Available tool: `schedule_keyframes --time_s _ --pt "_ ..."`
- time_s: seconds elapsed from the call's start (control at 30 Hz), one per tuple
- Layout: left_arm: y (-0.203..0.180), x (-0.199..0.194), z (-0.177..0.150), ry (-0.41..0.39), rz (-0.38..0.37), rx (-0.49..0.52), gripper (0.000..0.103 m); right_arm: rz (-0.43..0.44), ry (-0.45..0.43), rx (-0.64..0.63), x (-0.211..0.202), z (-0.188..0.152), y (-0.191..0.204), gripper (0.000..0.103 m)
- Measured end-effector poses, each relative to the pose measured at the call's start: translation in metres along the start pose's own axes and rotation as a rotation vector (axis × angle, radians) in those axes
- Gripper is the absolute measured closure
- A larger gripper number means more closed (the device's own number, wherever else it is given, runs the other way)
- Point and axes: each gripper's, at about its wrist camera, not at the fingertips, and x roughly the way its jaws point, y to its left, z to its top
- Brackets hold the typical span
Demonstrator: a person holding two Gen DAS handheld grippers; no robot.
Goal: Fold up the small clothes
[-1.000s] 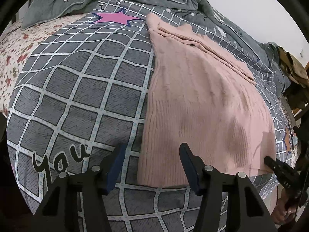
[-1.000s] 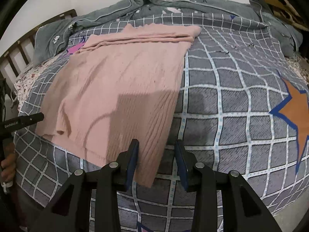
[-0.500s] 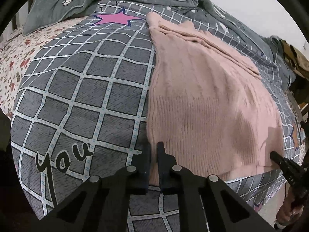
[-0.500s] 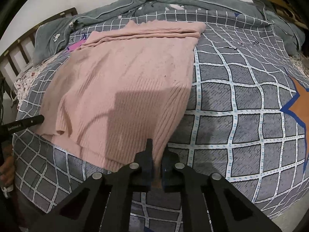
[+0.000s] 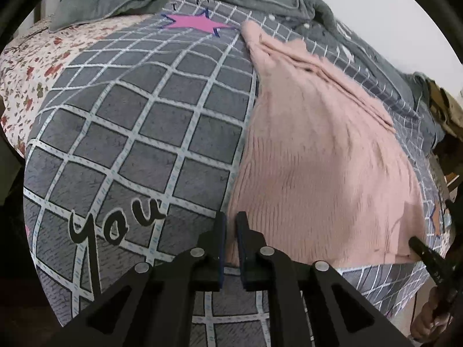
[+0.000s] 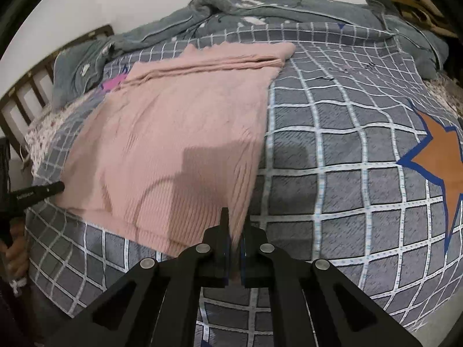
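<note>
A pink knit sweater (image 5: 324, 159) lies flat on the grey checked bedspread (image 5: 139, 133), its sleeves folded across the far end. My left gripper (image 5: 230, 225) is shut on the sweater's near left hem corner. In the right wrist view the sweater (image 6: 179, 133) spreads to the left, and my right gripper (image 6: 234, 225) is shut on its near right hem corner. Each gripper's tip also shows at the edge of the other view, at the opposite hem corner.
A crumpled grey duvet (image 6: 260, 11) lies along the far side of the bed. A floral sheet (image 5: 31, 66) covers the left part. A wooden headboard (image 6: 26, 98) stands at the left. An orange star (image 6: 439, 156) is printed on the bedspread to the right.
Both grippers were open a second ago beside the hem corners. They have closed on the two corners, and the hem has lifted slightly off the bedspread.
</note>
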Motion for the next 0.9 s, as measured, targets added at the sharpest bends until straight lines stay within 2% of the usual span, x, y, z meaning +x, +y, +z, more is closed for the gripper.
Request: schedule_keyframes --time_s 0.3,0.47,0.67,0.8,0.9 --pt "0.001 -0.002 -0.004 0.002 -0.014 0.021 0.092 0.023 0.011 0.04 -0.002 0.0 -0.002 0.093" --pt "-0.002 -0.003 -0.005 0.004 -0.022 0.05 0.084 0.034 0.016 0.059 -0.002 0.001 -0.003 0.093" --pt "-0.01 -0.003 -0.005 0.007 -0.011 0.095 0.078 -0.032 -0.025 0.024 -0.007 -0.001 0.006 0.093" --pt "-0.009 -0.004 -0.006 0.009 -0.022 0.1 0.075 -0.002 0.037 0.034 -0.002 -0.001 0.007 0.093" --pt "-0.01 -0.004 -0.005 0.01 -0.022 0.104 0.073 0.0 0.044 0.037 -0.003 -0.003 0.007 0.093"
